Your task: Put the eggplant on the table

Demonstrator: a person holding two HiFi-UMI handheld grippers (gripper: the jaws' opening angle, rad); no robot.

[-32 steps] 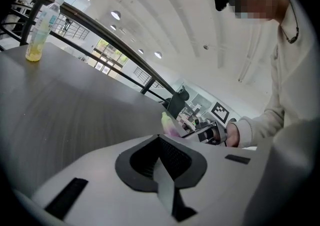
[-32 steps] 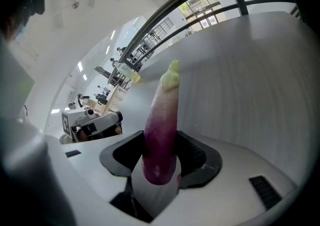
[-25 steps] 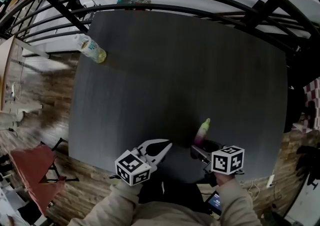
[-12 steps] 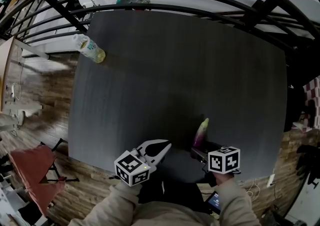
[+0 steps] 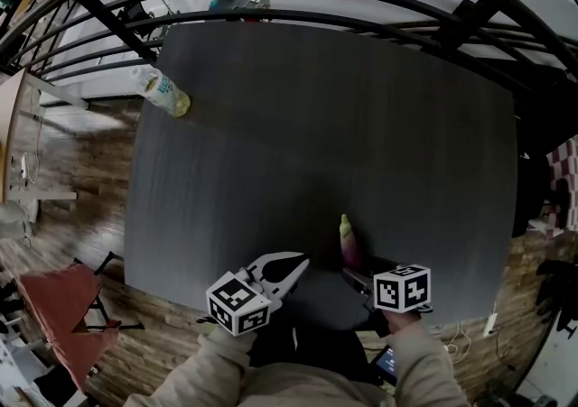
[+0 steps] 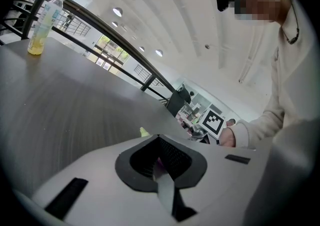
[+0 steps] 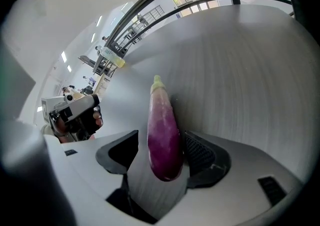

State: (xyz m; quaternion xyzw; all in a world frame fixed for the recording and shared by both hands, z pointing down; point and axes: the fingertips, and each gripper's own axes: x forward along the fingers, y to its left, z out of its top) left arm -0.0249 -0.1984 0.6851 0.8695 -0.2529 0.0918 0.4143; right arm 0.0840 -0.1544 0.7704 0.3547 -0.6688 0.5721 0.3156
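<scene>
Head view and both gripper views. The dark worktop (image 5: 361, 107) fills the middle of the head view, and I hold both tools over its near edge.

Right hand-held gripper (image 5: 354, 268): points steeply down at the worktop. Its jaws stand wide apart and have just been opening. The eggplant (image 7: 163, 135) lies lengthwise between them. One pad stands clear of the purple skin; the other sits just beside it, and whether they touch I cannot tell.

Eggplant (image 5: 349, 250): rests on the worktop near the near edge, with its purple body toward me and its pale green stem end pointing away across the surface.

Left hand-held gripper (image 5: 302, 261): sits to the left of the eggplant, apart from it, and points slightly downward. In its own view the jaw tips meet and nothing is held in the hollow behind them.

Bottle (image 5: 163, 91): stands at the far left corner of the worktop, well apart from both tools, with yellowish liquid in its lower part.
</scene>
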